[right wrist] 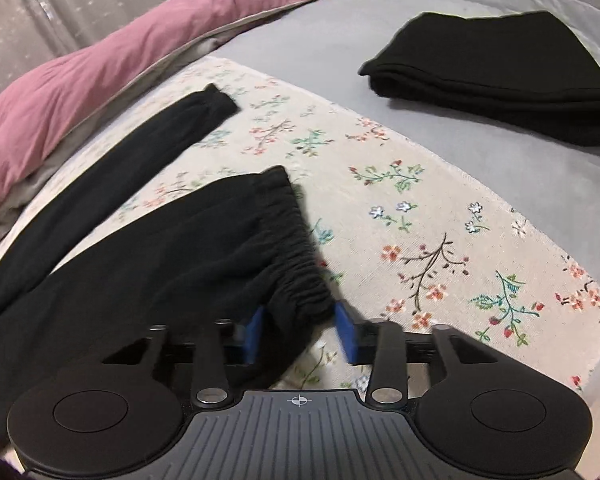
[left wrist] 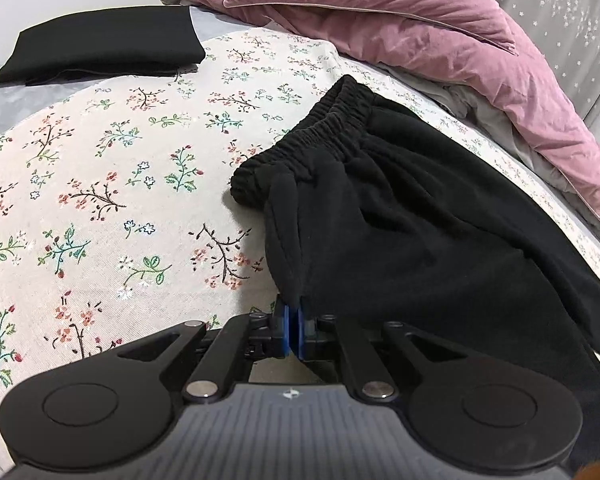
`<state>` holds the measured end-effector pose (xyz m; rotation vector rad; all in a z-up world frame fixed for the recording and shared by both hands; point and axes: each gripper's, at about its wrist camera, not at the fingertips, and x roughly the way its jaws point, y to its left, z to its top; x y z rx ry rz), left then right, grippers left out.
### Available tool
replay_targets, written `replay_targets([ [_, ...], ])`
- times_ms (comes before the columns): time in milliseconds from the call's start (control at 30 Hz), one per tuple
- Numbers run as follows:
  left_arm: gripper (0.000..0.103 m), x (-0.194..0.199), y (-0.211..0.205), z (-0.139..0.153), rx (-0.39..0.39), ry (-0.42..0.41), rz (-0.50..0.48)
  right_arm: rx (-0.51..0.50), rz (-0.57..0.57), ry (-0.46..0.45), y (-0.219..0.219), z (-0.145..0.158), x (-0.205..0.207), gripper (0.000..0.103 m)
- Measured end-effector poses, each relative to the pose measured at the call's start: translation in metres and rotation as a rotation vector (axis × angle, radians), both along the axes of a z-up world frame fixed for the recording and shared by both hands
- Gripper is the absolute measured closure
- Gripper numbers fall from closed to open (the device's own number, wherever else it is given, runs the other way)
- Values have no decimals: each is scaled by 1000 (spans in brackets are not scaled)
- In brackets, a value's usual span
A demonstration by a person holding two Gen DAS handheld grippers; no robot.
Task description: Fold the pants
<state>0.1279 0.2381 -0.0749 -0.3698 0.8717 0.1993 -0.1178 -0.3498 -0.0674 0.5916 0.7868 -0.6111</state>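
The black pants (left wrist: 400, 216) lie on the flowered bed sheet (left wrist: 100, 200), the gathered elastic waistband (right wrist: 300, 264) toward the middle of the bed and one leg (right wrist: 112, 176) stretching away toward the pink duvet (right wrist: 100, 64). The cloth looks like thick, soft fleece: light, limp, not slippery, and it will sag and wrinkle wherever it is not supported.

The left gripper (left wrist: 293, 330) has its fingers pressed together on a fold at the side edge of the pants. The right gripper (right wrist: 300, 332) has its fingers spread around the waistband corner, and the blue pads do not seem to press yet.

I judge the waistband the best place to hold, because the elastic is thick and firm. Another folded black garment (right wrist: 500, 80) rests well apart.
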Motion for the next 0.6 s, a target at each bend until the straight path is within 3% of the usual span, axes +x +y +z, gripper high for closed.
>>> replay_targets([
  [100,86,-4,0,10,7,-22,-12,-39,17,-12,2,10,3,84],
  [300,86,-31,7,34,6,-65,-27,-69,18,-10,-10,44,-7,88],
  [600,86,-90,9,11,-30,-18,-30,-95,33,46,-9,36,-34,89],
])
